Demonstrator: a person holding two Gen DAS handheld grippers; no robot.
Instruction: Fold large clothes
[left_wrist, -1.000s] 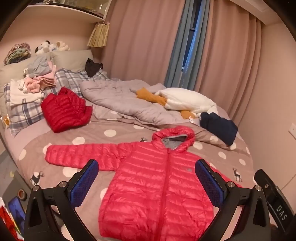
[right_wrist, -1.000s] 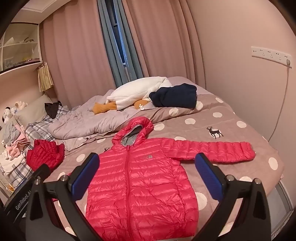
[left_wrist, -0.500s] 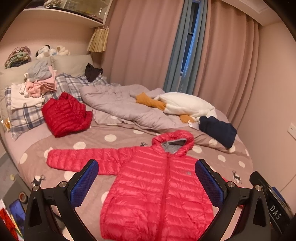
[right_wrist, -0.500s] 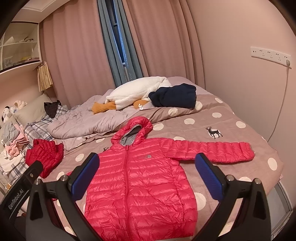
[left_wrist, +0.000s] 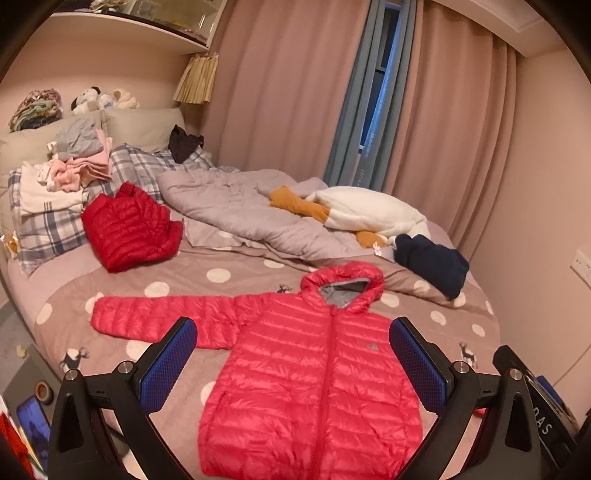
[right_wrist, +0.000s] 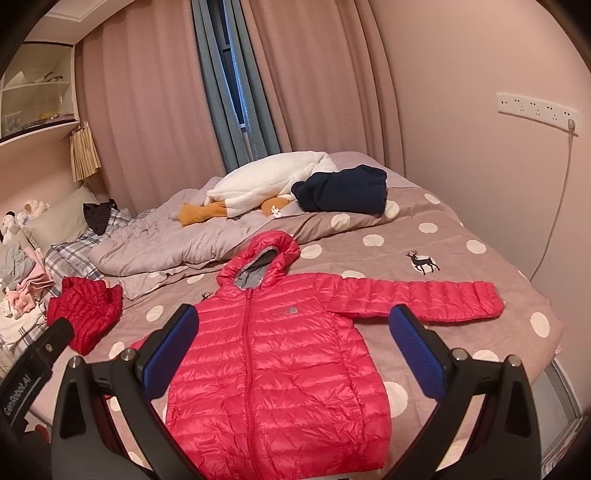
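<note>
Pink jacket (left_wrist: 314, 369) lies flat, zipped, on the bed (left_wrist: 240, 273), sleeves out toward 9 and 3 o'clock. Both views have drifted slightly upward and back — left gripper (left_wrist: 291, 365) and right gripper (right_wrist: 295, 354) hang spread wide, empty; folding not begun.

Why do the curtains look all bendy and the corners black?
Both wrist views use fisheye lenses: in the left wrist view the curtains bow outward; in the right wrist view the wall socket strip slants, and dark round edges frame each picture. Lighting is warm and pinkish.
</note>
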